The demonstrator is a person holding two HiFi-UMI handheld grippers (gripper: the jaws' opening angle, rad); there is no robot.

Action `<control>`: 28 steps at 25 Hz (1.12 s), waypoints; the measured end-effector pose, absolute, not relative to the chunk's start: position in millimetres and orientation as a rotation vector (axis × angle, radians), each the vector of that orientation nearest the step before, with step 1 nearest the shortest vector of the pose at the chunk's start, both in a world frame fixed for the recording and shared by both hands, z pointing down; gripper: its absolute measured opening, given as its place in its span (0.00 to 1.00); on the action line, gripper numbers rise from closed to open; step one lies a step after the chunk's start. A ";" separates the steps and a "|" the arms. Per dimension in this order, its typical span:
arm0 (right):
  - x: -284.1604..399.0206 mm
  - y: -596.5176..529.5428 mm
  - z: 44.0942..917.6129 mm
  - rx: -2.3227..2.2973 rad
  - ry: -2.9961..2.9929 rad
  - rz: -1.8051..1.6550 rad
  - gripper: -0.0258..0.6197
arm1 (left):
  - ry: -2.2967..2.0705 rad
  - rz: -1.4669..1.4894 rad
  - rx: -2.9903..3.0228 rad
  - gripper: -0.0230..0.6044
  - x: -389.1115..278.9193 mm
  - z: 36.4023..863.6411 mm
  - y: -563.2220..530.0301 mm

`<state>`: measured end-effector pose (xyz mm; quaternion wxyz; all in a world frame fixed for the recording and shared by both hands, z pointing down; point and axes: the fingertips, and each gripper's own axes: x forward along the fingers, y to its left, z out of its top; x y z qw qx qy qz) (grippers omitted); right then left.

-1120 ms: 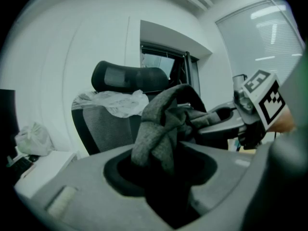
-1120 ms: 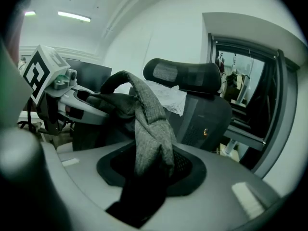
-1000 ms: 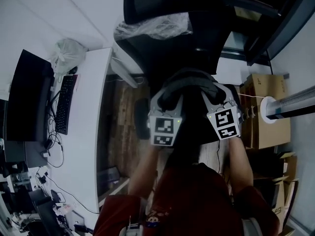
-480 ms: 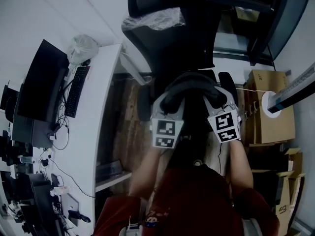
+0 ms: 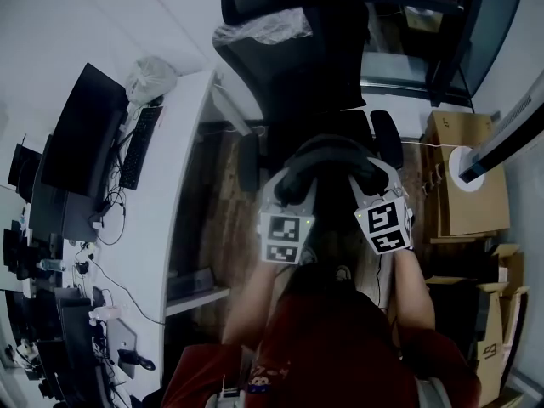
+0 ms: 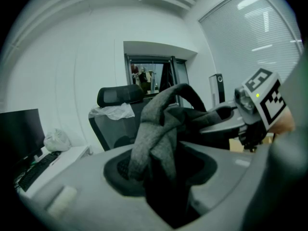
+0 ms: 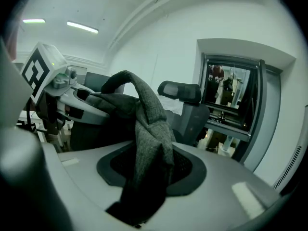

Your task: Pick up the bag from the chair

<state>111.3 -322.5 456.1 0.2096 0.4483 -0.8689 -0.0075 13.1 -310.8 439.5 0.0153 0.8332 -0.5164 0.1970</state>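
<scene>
A dark grey fabric bag (image 5: 330, 153) arches as a thick strap between my two grippers in the head view, above the seat of the black office chair (image 5: 299, 75). My left gripper (image 5: 293, 185) is shut on one end of the strap. My right gripper (image 5: 367, 181) is shut on the other end. In the left gripper view the grey fabric (image 6: 156, 134) rises out of the jaws, with the right gripper (image 6: 257, 105) beyond it. The right gripper view shows the fabric (image 7: 147, 129) pinched the same way. The bag's body below is dark and hard to make out.
A white desk (image 5: 183, 185) with a monitor (image 5: 81, 138), a keyboard (image 5: 136, 147) and a plastic bag (image 5: 151, 79) runs along the left. Cardboard boxes (image 5: 459, 177) stand at the right. Clear plastic wrap (image 5: 263, 31) lies over the chair's headrest. A doorway (image 7: 231, 100) is behind the chair.
Both grippers have kept hold of the bag and drawn slightly back toward me, away from the chair. The head view has swung, so more of the desk and monitor shows.
</scene>
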 end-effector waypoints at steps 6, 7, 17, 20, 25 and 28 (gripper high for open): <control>110.8 -298.9 446.1 1.249 -2.401 -0.039 0.28 | -1.595 0.560 2.612 0.33 12.4 431.3 -287.7; 107.9 -294.9 444.4 1.251 -2.398 -0.042 0.28 | -1.590 0.555 2.616 0.33 9.3 430.1 -283.8; 74.6 -255.0 429.2 1.272 -2.382 -0.067 0.28 | -1.571 0.521 2.667 0.33 -24.5 414.8 -246.8; 63.3 -244.9 425.3 1.271 -2.377 -0.073 0.28 | -1.562 0.512 2.670 0.33 -35.9 411.4 -236.6; 43.9 -235.9 421.8 1.267 -2.373 -0.073 0.28 | -1.565 0.508 2.670 0.33 -55.4 407.9 -227.3; 36.1 -232.4 422.1 1.273 -2.370 -0.071 0.28 | -1.562 0.506 2.676 0.33 -63.2 407.9 -224.2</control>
